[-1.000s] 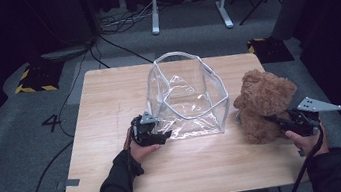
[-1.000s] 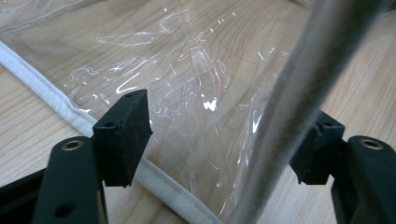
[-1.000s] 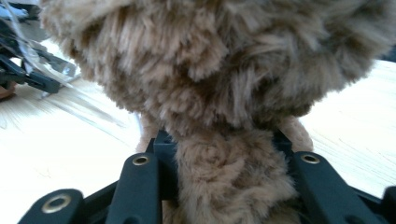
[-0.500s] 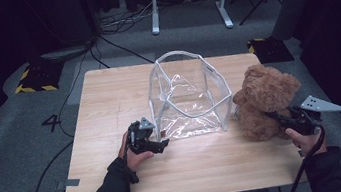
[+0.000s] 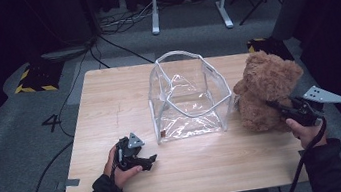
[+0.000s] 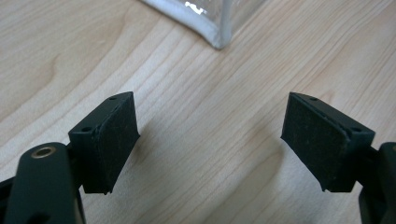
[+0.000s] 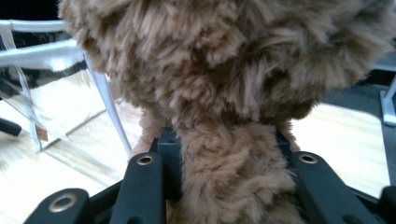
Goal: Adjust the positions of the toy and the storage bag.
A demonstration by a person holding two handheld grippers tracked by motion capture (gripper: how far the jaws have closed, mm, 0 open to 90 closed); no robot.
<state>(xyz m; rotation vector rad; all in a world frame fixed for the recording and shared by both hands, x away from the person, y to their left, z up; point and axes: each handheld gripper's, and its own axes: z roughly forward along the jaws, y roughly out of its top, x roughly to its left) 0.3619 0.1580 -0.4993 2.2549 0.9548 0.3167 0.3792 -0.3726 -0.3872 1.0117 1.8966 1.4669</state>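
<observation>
A clear plastic bag (image 5: 186, 94) stands open in the middle of the wooden table (image 5: 108, 99). My left gripper (image 5: 150, 160) lies low over the table, near and left of the bag. Its jaws have just been opening and stand wide apart with only bare wood between them (image 6: 210, 135); the bag's corner (image 6: 215, 32) is just ahead. A brown teddy bear (image 5: 263, 88) sits upright against the bag's right side. My right gripper (image 5: 273, 105) is shut on the bear from behind, its jaws (image 7: 229, 140) squeezing a furry limb below the bear's body (image 7: 233, 70).
The bag's white-edged wall (image 7: 107, 107) stands close to the bear's left. Cables (image 5: 115, 43) and a white stand's feet (image 5: 185, 3) lie on the grey floor behind the table. A yellow-black block (image 5: 35, 79) sits at the far left.
My left gripper has drawn back from the bag's front left corner toward the near left, jaws wider. The bear has risen slightly with my right gripper.
</observation>
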